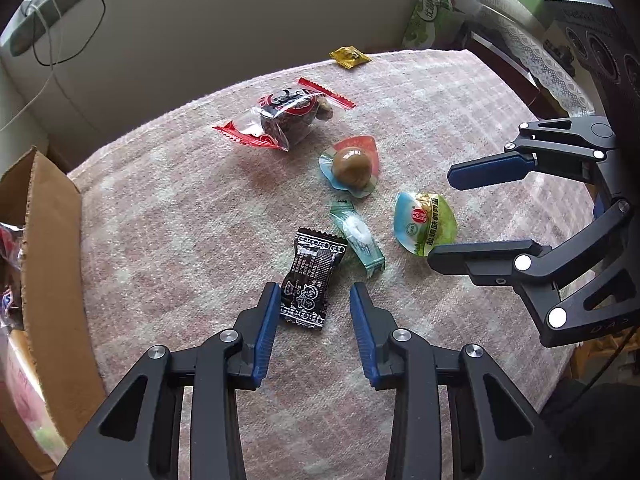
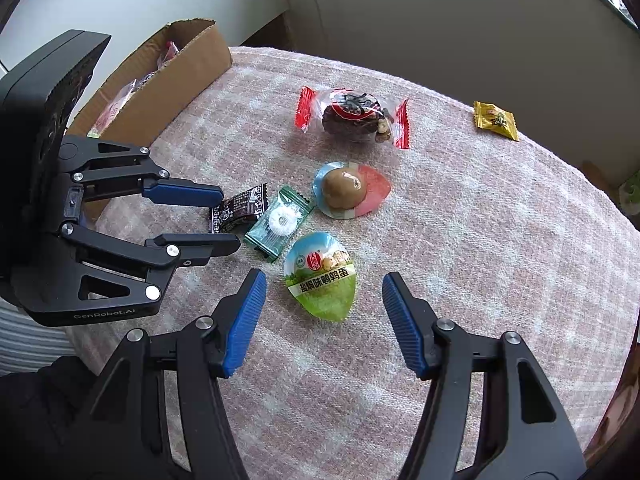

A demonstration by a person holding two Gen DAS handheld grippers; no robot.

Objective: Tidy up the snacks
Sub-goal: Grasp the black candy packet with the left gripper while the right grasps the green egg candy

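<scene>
Several wrapped snacks lie on a pink checked cloth (image 1: 172,208). My left gripper (image 1: 314,292) points down over a black candy packet (image 1: 310,280), which lies between its open blue pads without being squeezed; the right wrist view shows this gripper (image 2: 229,220) by the same packet (image 2: 240,208). My right gripper (image 2: 325,280) stands open astride a green quail-egg packet (image 2: 320,280), clear of it on both sides. In the left wrist view this gripper (image 1: 442,216) is beside that egg packet (image 1: 424,224). A green mint candy (image 2: 280,220) lies between the two packets.
A brown egg in a red and blue packet (image 2: 348,192), a red-ended date snack (image 2: 352,116) and a yellow candy (image 2: 495,120) lie farther back. A cardboard box (image 2: 168,76) holding snacks stands at the cloth's left edge. A green bag (image 1: 430,16) leans behind the table.
</scene>
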